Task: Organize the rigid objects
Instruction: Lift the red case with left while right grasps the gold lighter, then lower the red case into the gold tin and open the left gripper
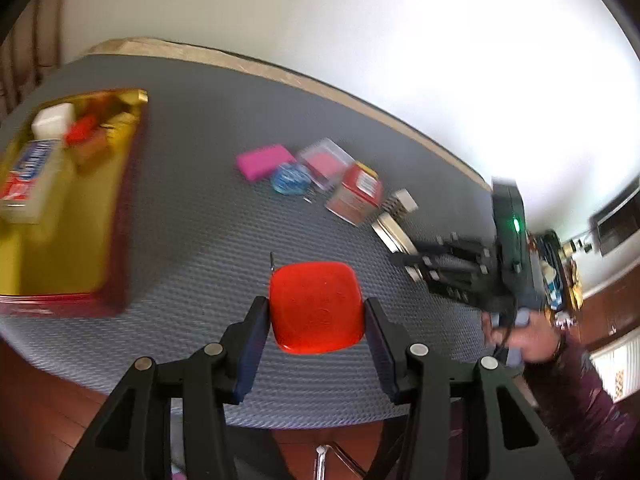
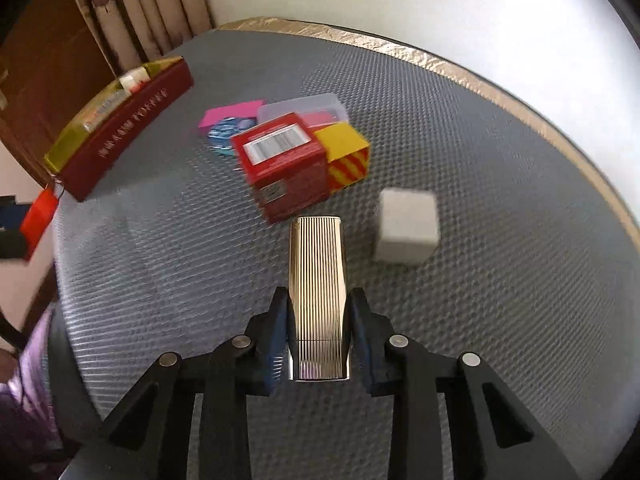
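Observation:
My left gripper [image 1: 316, 310] is shut on a flat red plastic lid [image 1: 316, 308] and holds it over the near part of the grey mat. My right gripper [image 2: 318, 300] is shut on a ribbed silver metal case [image 2: 318, 288]; this case also shows in the left wrist view [image 1: 394, 234]. A red box with a gold inside [image 1: 72, 216] stands at the left and holds a white glue bottle [image 1: 36, 160] and small red pieces. The box also shows in the right wrist view [image 2: 120, 136]. Loose items lie mid-table: a red carton [image 2: 284, 164], a yellow striped block [image 2: 346, 156] and a white cube [image 2: 406, 226].
A pink pad [image 1: 264, 160], a blue round case [image 1: 290, 178] and a clear plastic box [image 1: 326, 162] lie behind the red carton. The round table has a grey textured mat [image 2: 480, 160] with a gold rim [image 2: 440, 60]. A curtain [image 2: 140, 8] hangs behind.

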`<state>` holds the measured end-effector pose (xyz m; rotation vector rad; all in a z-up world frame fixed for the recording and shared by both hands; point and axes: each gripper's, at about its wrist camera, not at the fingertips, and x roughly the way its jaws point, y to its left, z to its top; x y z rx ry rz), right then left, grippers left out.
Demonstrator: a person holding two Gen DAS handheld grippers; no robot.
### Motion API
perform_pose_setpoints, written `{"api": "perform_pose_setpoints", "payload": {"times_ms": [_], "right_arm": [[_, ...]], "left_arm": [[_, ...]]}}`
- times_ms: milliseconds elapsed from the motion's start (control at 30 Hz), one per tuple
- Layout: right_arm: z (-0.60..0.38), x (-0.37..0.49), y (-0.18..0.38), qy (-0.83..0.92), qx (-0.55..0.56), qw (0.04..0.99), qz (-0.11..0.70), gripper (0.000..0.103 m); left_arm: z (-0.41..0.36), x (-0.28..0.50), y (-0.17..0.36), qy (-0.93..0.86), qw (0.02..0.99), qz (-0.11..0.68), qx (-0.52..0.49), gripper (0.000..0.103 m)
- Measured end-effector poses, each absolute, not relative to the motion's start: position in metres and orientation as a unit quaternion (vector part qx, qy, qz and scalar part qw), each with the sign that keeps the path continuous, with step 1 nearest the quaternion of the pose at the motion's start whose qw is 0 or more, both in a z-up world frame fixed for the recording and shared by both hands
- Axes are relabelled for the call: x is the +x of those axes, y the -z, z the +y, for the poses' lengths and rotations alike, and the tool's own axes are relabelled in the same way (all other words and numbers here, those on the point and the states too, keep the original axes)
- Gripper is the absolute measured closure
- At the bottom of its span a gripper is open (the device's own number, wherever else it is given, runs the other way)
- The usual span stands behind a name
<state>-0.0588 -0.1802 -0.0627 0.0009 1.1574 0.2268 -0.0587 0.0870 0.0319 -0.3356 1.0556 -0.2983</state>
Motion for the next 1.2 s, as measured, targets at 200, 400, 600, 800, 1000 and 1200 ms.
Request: {"api": "perform_pose_setpoints", "payload": {"times_ms": [200,400,600,800,1000,1200], "right_arm": [[-0.180,-0.084,0.064,-0.090,0.058,0.840,0.531,0.075],[-0.186,-0.091,0.066,-0.076,0.098,0.846,0.519,0.074],[-0.187,-0.091,0.066,-0.072,0.099,0.844,0.522,0.074],[-0.188,-0.089,0.067,-0.070,0.112,0.843,0.522,0.074],[-0.192,-0.090,0.067,-0.067,0.118,0.843,0.521,0.074],[-0.193,-0.090,0.066,-0.064,0.123,0.842,0.522,0.074]], "left_arm": [[0.148,-0.055,-0.053,0.071,0.863,0.478,-0.148,0.055],[0.206,-0.022,-0.048,0.002,0.870,0.476,-0.127,0.055],[0.233,0.024,-0.034,-0.011,0.878,0.471,-0.084,0.055],[0.228,0.066,-0.018,-0.018,0.882,0.470,-0.022,0.054],[0.228,0.090,-0.002,-0.020,0.879,0.477,-0.019,0.054],[0.224,0.106,0.011,-0.042,0.874,0.484,-0.002,0.054]]}}
